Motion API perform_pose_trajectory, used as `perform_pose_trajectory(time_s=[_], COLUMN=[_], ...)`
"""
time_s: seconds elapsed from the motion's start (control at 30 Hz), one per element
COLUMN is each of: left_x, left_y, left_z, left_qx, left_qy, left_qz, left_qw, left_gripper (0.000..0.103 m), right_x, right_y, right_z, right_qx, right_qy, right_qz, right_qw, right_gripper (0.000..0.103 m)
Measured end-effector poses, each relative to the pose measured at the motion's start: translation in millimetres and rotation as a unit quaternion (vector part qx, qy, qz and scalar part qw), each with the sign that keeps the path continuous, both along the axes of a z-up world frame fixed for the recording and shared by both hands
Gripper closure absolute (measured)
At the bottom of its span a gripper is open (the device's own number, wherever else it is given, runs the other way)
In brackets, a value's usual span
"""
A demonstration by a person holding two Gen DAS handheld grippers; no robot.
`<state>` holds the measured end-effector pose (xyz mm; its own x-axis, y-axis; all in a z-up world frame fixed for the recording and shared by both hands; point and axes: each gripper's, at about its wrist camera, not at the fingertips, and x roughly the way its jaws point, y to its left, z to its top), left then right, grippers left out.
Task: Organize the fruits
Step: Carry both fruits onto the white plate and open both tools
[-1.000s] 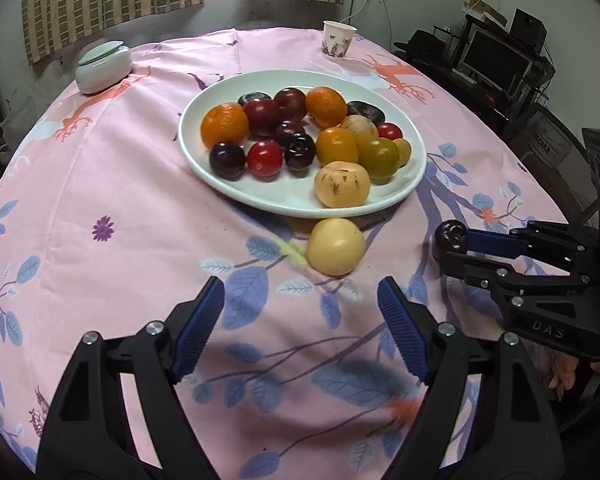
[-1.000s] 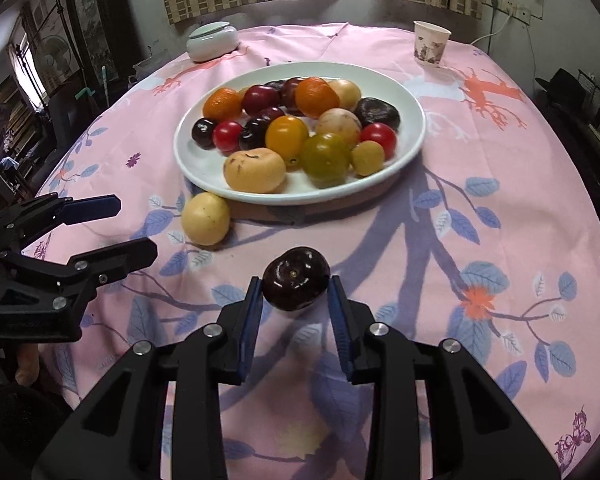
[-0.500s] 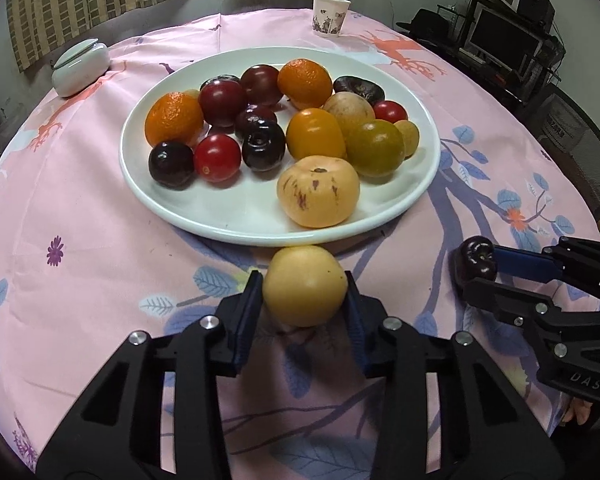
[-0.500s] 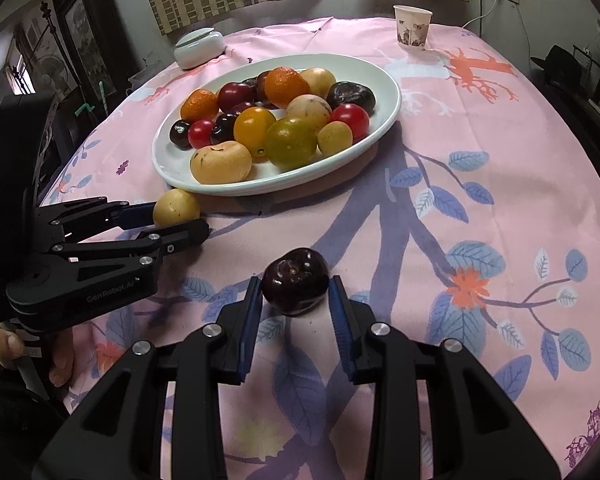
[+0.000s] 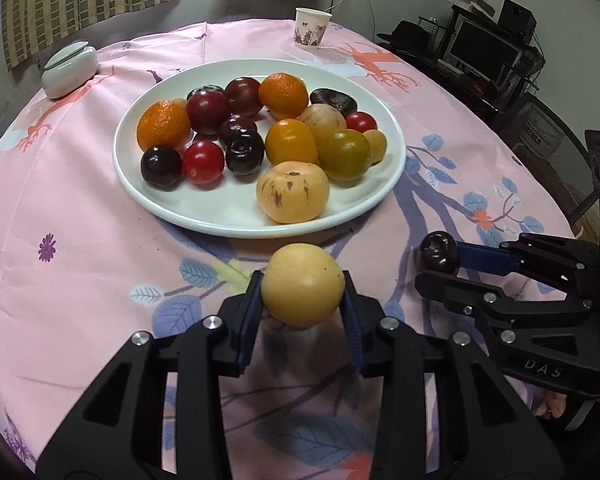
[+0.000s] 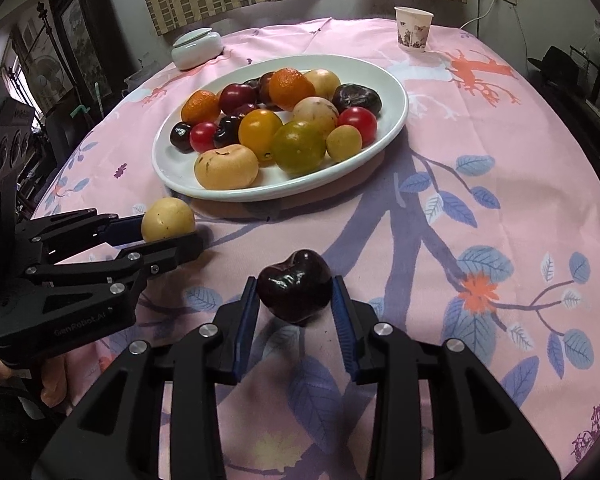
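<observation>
A white oval plate (image 5: 220,220) (image 6: 396,96) holds several fruits: oranges, dark plums, red and yellow tomatoes and a speckled pale fruit. My left gripper (image 5: 302,308) is shut on a round yellow fruit (image 5: 302,284) and holds it above the cloth, just in front of the plate's near rim; it also shows in the right wrist view (image 6: 168,219). My right gripper (image 6: 294,306) is shut on a dark plum (image 6: 294,286) above the cloth, right of the left gripper; it also shows in the left wrist view (image 5: 438,258).
The round table has a pink flowered cloth (image 6: 480,184). A paper cup (image 5: 312,28) stands at the far edge. A white lidded dish (image 5: 70,70) sits at the far left. Shelves and a monitor (image 5: 484,52) stand beyond the table on the right.
My left gripper moved forward, closed on the yellow fruit and lifted it off the cloth. My right gripper kept its hold on the dark plum.
</observation>
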<state>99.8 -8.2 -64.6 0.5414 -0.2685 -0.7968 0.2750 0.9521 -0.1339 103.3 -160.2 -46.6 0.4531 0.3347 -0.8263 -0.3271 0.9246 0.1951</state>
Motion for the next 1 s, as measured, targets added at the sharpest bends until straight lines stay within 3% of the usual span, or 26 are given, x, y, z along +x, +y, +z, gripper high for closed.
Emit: perform_pose_trajectory(time_s=[0.3, 0.53, 0.73, 1.0], left_x=[-9.8, 59.4, 119.5, 136.2], left_y=[5.1, 9.6, 3.1, 7.4], left_z=[35.3, 67.4, 53.5, 38.9], left_qx=[-0.001, 0.011, 0.021, 0.011], left_qy=[-0.026, -0.038, -0.004, 0.014], left_qz=[-0.011, 0.008, 0.026, 0.031], left_qw=[0.9996, 0.9992, 0.9994, 0.9994], left_gripper=[0.065, 0.065, 0.065, 0.065], right_x=[-2.2, 42.5, 98.0, 129.5], right_y=[0.1, 8.7, 26.7, 25.6], right_z=[20.7, 53.3, 49.8, 35.3], right_qx=[0.0, -0.001, -0.046, -0.037], right_qy=[-0.017, -0.05, -0.06, -0.086], right_qz=[0.008, 0.024, 0.013, 0.002], right_qw=[1.0, 0.998, 0.997, 0.996], right_gripper=[0.066, 0.066, 0.066, 0.066])
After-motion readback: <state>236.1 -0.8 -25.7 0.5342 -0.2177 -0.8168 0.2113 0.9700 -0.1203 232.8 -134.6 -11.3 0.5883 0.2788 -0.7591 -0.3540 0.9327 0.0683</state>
